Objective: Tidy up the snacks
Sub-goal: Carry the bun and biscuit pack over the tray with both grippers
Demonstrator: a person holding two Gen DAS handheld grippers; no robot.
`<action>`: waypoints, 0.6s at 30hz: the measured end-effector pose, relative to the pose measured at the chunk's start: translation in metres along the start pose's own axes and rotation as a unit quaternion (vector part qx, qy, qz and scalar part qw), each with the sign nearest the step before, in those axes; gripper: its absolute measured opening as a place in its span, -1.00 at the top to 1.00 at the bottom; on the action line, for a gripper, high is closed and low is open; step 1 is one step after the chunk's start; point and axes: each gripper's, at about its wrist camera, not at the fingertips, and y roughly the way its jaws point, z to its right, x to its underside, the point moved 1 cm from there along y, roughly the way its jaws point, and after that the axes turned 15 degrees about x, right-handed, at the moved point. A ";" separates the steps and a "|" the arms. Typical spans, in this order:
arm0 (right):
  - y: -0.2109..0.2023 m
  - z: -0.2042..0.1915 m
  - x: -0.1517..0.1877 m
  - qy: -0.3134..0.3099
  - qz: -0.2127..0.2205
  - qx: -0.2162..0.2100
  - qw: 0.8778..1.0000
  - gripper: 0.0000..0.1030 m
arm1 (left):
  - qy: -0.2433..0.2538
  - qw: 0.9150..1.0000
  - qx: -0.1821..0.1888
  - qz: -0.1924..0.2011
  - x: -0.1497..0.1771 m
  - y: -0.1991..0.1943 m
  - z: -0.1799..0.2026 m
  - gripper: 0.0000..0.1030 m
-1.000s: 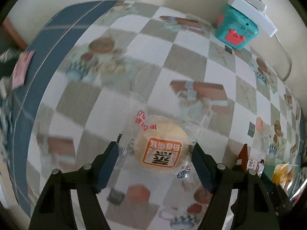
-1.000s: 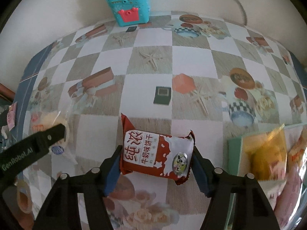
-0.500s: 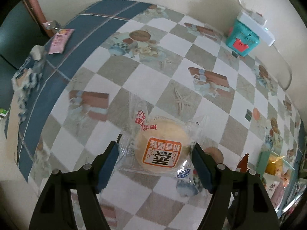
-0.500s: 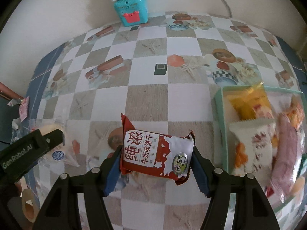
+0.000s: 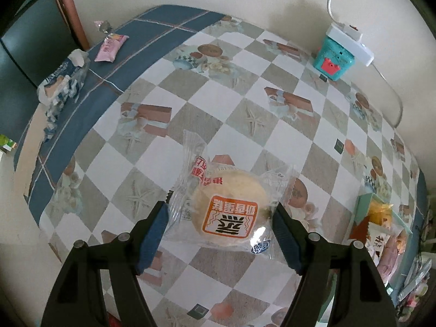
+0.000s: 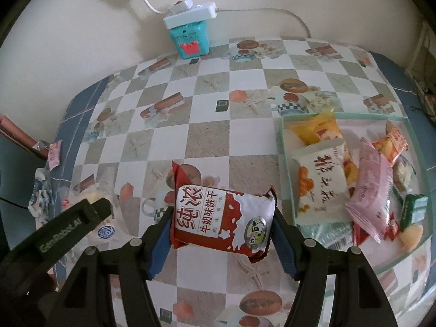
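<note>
My left gripper (image 5: 219, 222) is shut on a round bun in a clear wrapper (image 5: 226, 208) and holds it well above the checkered table (image 5: 245, 103). My right gripper (image 6: 222, 224) is shut on a red and white biscuit packet (image 6: 222, 219), held above the table just left of a clear tray (image 6: 414, 253) filled with several wrapped snacks. The tray also shows at the right edge of the left wrist view (image 5: 362, 204). The left gripper's arm and its bun show at the lower left of the right wrist view (image 6: 62, 234).
A teal toy box (image 6: 190, 39) with a white power strip (image 6: 190, 16) on top stands by the back wall. A pink snack packet (image 5: 111, 47) and a crumpled blue and white wrapper (image 5: 62, 81) lie on the blue strip at the table's left edge.
Both grippers have risen higher above the table with their snacks still held. More of the table and the tray has come into view.
</note>
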 end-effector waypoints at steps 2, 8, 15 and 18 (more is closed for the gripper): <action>-0.004 0.006 -0.002 0.007 0.005 -0.004 1.000 -0.35 | 0.006 1.000 0.002 0.007 0.001 -0.005 0.003 -0.49; -0.020 0.028 -0.010 0.023 0.031 -0.008 0.999 -0.35 | 0.018 0.999 0.003 0.030 -0.001 -0.020 0.015 -0.49; -0.035 0.064 -0.016 0.052 0.056 0.007 0.997 -0.35 | 0.051 0.997 0.015 0.053 0.007 -0.038 0.045 -0.49; -0.040 0.082 -0.019 0.071 0.062 0.013 0.995 -0.35 | 0.076 0.995 0.026 0.055 0.015 -0.042 0.065 -0.49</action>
